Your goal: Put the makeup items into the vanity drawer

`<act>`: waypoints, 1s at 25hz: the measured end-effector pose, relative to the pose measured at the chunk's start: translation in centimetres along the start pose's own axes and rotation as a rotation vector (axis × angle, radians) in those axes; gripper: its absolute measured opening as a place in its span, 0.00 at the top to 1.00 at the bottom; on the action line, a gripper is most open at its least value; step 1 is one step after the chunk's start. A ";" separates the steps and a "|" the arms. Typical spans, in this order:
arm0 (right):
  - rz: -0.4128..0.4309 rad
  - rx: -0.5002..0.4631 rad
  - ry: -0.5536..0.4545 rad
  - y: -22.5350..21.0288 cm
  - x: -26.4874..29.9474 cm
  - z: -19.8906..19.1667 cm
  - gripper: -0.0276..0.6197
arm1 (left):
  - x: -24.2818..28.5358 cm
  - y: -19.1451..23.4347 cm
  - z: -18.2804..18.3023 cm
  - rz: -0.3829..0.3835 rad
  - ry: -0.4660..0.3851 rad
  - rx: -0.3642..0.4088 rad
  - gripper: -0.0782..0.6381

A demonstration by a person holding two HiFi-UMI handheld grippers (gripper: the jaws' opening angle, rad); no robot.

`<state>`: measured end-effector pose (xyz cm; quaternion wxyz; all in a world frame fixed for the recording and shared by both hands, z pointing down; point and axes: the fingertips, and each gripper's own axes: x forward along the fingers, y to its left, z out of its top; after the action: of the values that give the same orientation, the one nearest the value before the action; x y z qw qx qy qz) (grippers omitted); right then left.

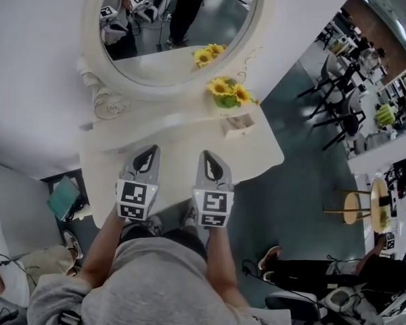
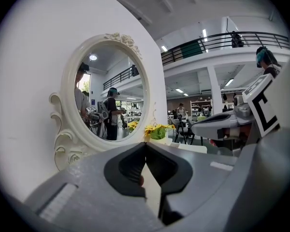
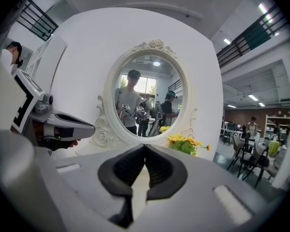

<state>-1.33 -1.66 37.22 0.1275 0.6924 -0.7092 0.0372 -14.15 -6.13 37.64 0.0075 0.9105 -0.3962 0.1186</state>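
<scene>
makeup items are not made out on the vanity top (image 1: 257,156); the drawer is possibly hidden under its front edge. the left gripper (image 1: 147,153) and right gripper (image 1: 210,157) are seen closed and empty, the vanity top at twelve o'clock, a small box (image 1: 238,124) at one o'clock, nearer the right.

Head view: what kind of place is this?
Probably a big office or workshop hall, not a home. A white dressing table with an oval mirror and yellow flowers stands near office chairs, under a railed upper floor.
</scene>
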 end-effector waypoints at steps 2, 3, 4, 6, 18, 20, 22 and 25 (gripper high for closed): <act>-0.001 -0.003 -0.001 0.1 -0.1 0.0 0.95 | -0.1 0.1 -0.1 0.003 0.005 -0.001 0.88; -0.001 -0.005 -0.001 0.1 -0.1 0.1 0.95 | -0.2 0.2 -0.1 0.004 0.006 -0.003 0.88; -0.001 -0.007 -0.002 0.1 -0.2 0.1 0.95 | -0.2 0.2 0.0 0.005 0.005 -0.003 0.88; -0.001 -0.009 -0.003 0.0 -0.2 0.2 0.95 | -0.3 0.1 0.2 0.006 -0.003 0.000 0.88; 0.001 -0.023 -0.003 -0.6 0.0 0.2 0.95 | 0.2 -0.1 0.1 0.007 0.002 0.004 0.88; 0.001 -0.022 -0.004 -0.7 -0.1 0.2 0.95 | 0.2 -0.2 0.1 0.005 0.000 0.006 0.88; 0.000 -0.022 -0.005 -0.8 -0.2 0.1 0.95 | 0.2 -0.3 0.1 0.004 0.003 0.008 0.88; -0.002 -0.019 -0.005 -0.9 -0.3 0.0 0.95 | 0.1 -0.5 0.0 0.002 0.005 0.010 0.88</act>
<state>-0.40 -1.40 37.05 0.1324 0.6919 -0.7092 0.0285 -13.68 -5.87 37.67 0.0038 0.9097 -0.3966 0.1226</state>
